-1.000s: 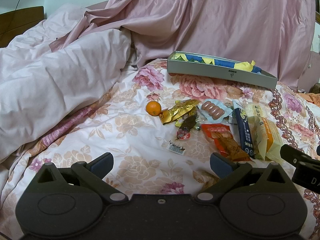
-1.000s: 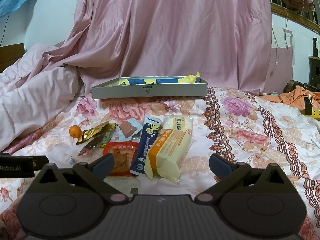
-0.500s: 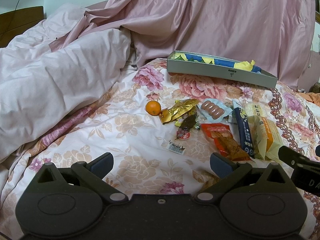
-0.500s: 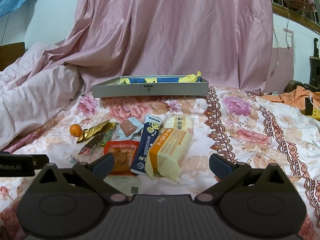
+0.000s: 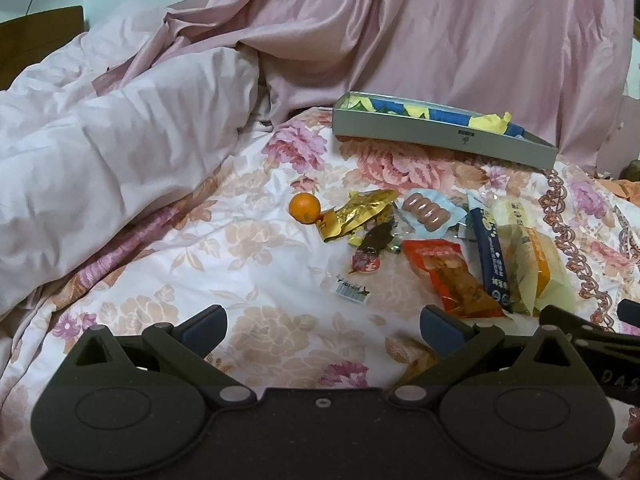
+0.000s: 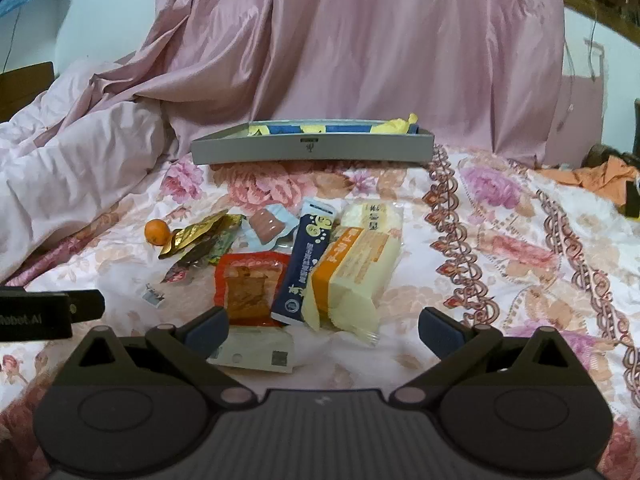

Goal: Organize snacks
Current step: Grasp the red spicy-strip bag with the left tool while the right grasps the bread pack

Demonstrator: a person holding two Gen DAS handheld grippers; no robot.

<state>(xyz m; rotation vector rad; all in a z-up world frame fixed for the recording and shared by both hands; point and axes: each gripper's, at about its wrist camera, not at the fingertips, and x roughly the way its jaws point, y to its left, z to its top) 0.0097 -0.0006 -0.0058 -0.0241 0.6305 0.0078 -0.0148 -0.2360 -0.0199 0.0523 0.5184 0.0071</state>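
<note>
While both tongs hang wide and empty, the cream-and-orange cake packet lies straight ahead of the right gripper, long axis running away toward the grey tray; the left gripper is farther off.

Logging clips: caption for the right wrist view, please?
Open right gripper hovers over snack packets beside an orange, grey tray behind, on a floral bedspread.

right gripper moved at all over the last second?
Yes, slightly. The right gripper has eased forward toward the snack pile: the grey tray and yellow-orange pack sit slightly lower and larger in its view.
</note>
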